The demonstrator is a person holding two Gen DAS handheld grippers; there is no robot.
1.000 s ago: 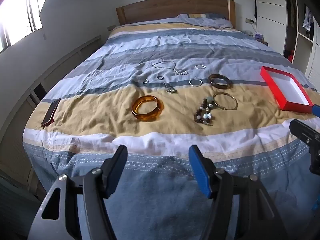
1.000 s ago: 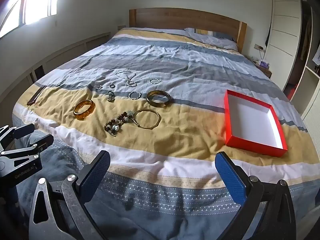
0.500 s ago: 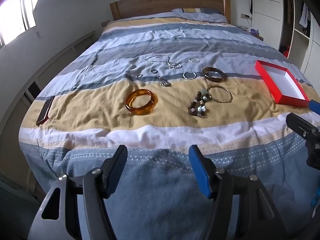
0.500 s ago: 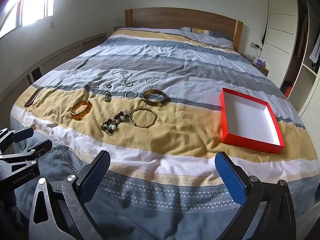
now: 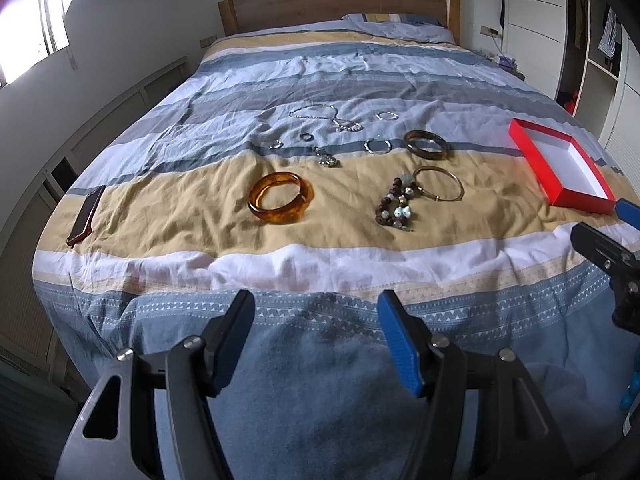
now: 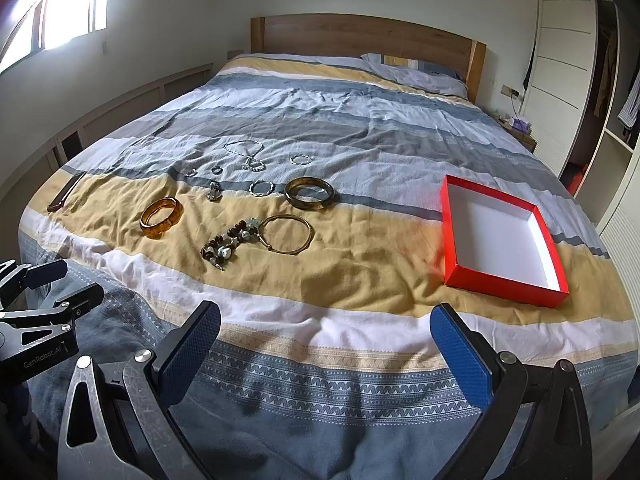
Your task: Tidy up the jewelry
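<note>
Bangles [image 6: 162, 217], beads [image 6: 226, 243], rings [image 6: 261, 187], chain [image 6: 246, 154] scattered flat; red box [image 6: 451, 232] open, apart.

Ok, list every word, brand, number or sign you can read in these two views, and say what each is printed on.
"GenRobot.AI": white lettering on the black frame of the left hand-held gripper, seen at the lower left of the right wrist view.
Nothing else is legible: the open red cardboard box with a white inside, the striped blue, white and tan bedspread and the dark flat phone with a red edge show no readable text.
</note>
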